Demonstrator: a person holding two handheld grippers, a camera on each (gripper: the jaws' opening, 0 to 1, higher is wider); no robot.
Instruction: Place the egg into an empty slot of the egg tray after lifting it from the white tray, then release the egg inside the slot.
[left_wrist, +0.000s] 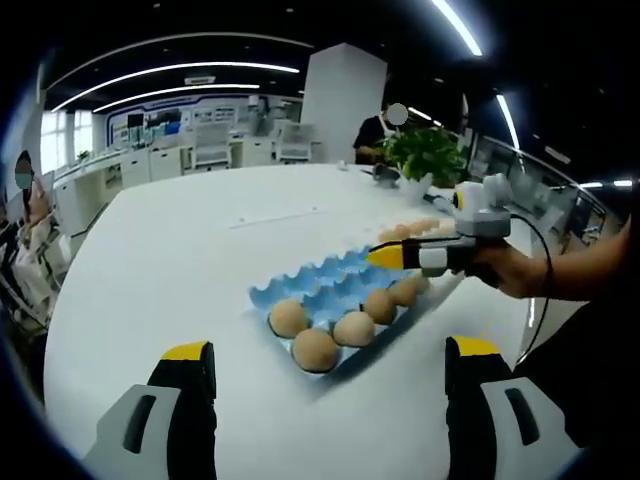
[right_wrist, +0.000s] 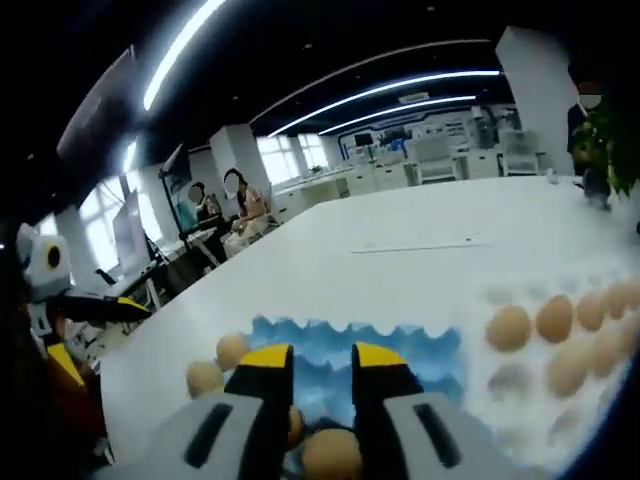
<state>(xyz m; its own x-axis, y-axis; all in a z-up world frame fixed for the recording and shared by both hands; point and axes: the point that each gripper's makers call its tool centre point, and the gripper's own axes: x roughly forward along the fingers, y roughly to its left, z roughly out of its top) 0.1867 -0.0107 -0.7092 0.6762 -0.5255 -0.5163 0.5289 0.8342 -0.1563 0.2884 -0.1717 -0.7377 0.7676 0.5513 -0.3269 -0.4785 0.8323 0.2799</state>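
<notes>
While right gripper hangs over blue tray, jaws near-closed on nothing visible, and left gripper idles wide open: next, fetch egg from white tray.

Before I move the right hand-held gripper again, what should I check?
1. Right hand-held gripper over the blue egg tray: ok.
2. Egg in its grip: cannot tell; one egg shows low between its jaws, with nothing at the tips.
3. Empty slots in the blue egg tray: ok, far rows free.
4. Eggs left on the white tray: ok.
5. Left hand-held gripper open, short of the tray: ok.
</notes>
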